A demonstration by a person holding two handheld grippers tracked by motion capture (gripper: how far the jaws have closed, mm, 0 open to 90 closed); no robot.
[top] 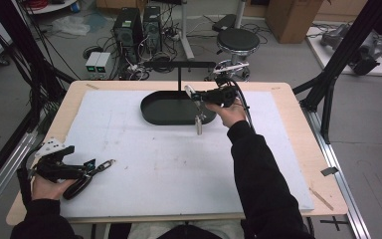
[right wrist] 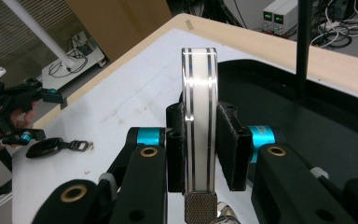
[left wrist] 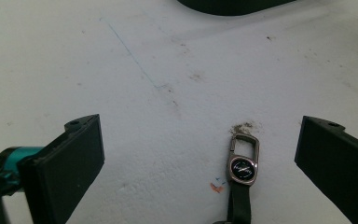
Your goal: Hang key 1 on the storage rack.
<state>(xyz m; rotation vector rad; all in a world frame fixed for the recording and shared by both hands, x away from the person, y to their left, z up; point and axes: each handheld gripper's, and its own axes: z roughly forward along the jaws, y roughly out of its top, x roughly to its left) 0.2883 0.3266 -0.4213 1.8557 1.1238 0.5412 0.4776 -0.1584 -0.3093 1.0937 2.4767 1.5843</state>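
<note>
Now my right gripper clamps the white-faced metal watch; I'd steer it steadily toward the black oval tray at nine o'clock, left gripper parted.

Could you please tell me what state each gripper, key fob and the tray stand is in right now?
right gripper: shut on the silver fob, raised by the tray.
silver fob: clamped upright, off the mat.
left gripper: open, low over the mat.
black key fob: lying flat, unheld.
black tray stand: upright.
</note>
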